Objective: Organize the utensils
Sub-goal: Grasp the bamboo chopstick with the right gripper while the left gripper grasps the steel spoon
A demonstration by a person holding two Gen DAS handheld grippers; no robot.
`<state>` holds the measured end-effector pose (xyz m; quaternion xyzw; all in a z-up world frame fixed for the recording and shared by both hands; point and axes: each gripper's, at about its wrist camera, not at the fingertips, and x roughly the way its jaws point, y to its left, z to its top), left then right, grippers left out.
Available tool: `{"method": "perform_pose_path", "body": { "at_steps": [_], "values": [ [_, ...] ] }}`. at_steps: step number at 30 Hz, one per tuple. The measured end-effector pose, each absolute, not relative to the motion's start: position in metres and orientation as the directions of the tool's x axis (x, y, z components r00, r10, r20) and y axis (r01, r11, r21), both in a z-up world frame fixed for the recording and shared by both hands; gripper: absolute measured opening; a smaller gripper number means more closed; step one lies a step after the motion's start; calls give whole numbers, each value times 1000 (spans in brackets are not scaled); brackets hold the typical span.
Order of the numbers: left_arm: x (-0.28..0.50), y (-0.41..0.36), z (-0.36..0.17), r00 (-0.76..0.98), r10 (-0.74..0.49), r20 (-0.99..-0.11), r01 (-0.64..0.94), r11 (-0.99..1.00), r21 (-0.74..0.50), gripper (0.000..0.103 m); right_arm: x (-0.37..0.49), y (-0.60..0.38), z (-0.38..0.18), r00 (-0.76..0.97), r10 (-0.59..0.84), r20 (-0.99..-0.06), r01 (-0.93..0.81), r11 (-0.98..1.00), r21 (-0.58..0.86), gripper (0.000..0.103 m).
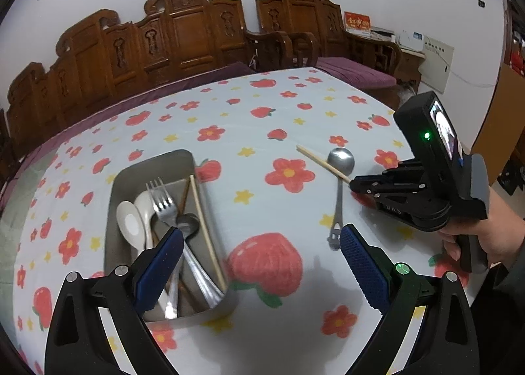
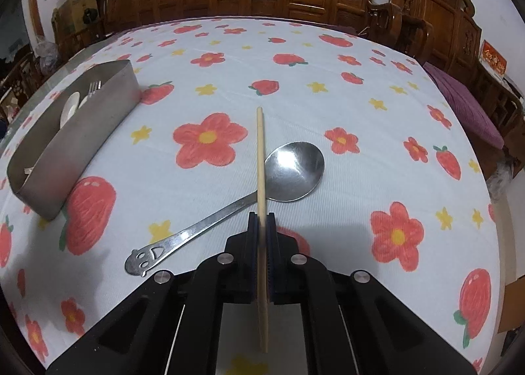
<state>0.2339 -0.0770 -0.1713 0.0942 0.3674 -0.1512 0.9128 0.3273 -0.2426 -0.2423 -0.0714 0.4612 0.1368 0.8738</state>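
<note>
My right gripper (image 2: 262, 220) is shut on a wooden chopstick (image 2: 261, 158) that crosses over a steel spoon (image 2: 292, 171) lying on the flowered tablecloth. In the left wrist view the right gripper (image 1: 352, 184) holds the chopstick (image 1: 320, 161) over the spoon (image 1: 341, 161). A steel tray (image 1: 113, 210) holds a fork (image 1: 160, 201), white spoons (image 1: 129, 224), a metal spoon and a chopstick (image 1: 206, 227). My left gripper (image 1: 261, 237) is open and empty, above the tray's near right end. The tray also shows in the right wrist view (image 2: 88, 132).
The table (image 2: 295, 46) is covered by a white cloth with red flowers and strawberries. Carved wooden chairs (image 1: 183, 30) with purple cushions stand along the far side. The table's right edge (image 2: 492, 178) is near the right gripper.
</note>
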Motion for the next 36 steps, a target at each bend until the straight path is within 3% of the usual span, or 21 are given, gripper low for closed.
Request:
{"method": "perform_pose_path", "body": {
  "at_steps": [7, 13, 20, 25, 30, 36],
  "values": [
    [242, -109, -176, 670, -197, -716, 378, 921, 101, 92, 319, -275, -218, 600, 222, -769, -274, 960, 62, 6],
    [260, -134, -187, 633, -218, -743, 410, 908, 83, 92, 319, -301, -218, 617, 166, -770, -234, 972, 22, 6],
    [288, -168, -209, 581, -244, -777, 459, 886, 64, 92, 326, -328, -217, 618, 186, -764, -188, 978, 87, 6],
    [309, -184, -227, 530, -243, -812, 466, 884, 40, 70, 329, -336, -218, 612, 210, -762, -173, 976, 130, 6],
    [327, -191, -244, 484, -234, -843, 451, 893, 11, 40, 329, -336, -218, 606, 228, -762, -174, 973, 153, 6],
    [333, -194, -249, 474, -223, -852, 433, 902, 4, 35, 330, -334, -217, 604, 245, -759, -181, 969, 169, 6]
  ]
}}
